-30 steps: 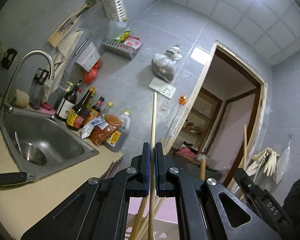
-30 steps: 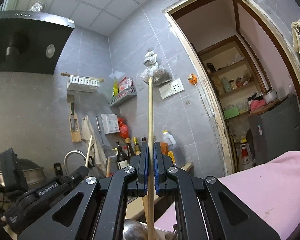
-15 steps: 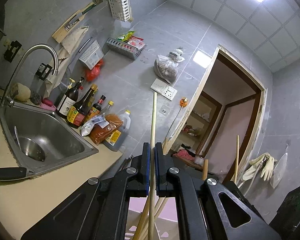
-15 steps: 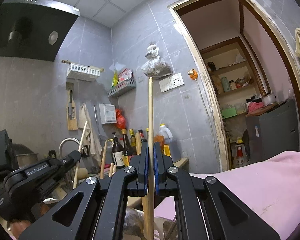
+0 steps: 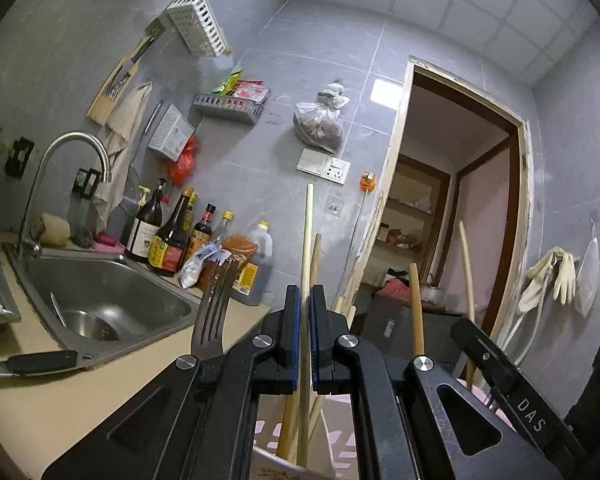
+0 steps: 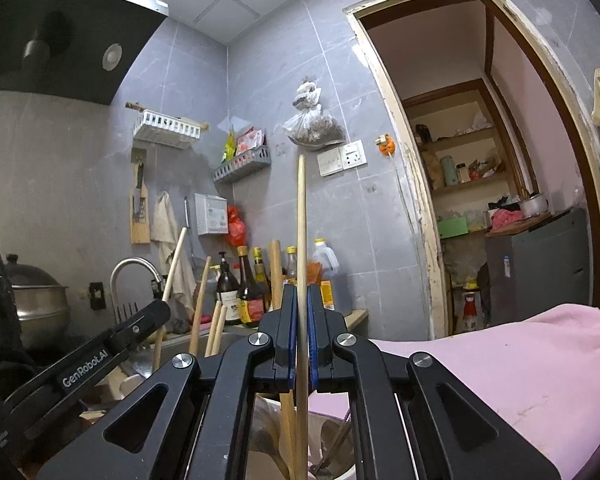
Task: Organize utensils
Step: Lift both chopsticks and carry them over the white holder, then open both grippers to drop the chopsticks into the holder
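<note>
Grippers: we are clamping a thin pale wooden chopstick [image 5: 308, 216] in the left gripper [image 5: 305, 344] and another wooden chopstick [image 6: 301, 216] in the right gripper [image 6: 299, 344], both right of the steel sink [image 5: 100, 292].

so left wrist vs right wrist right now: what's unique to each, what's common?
Left wrist only: the sink basin, a black-handled tool on its rim, a fork standing beside the left gripper.
Right wrist only: the range hood, a lidded steel pot, pink cloth.
Both: each gripper shut on an upright chopstick, right gripper likewise; the sauce bottles, the faucet, the hanging bag, the doorway.
</note>
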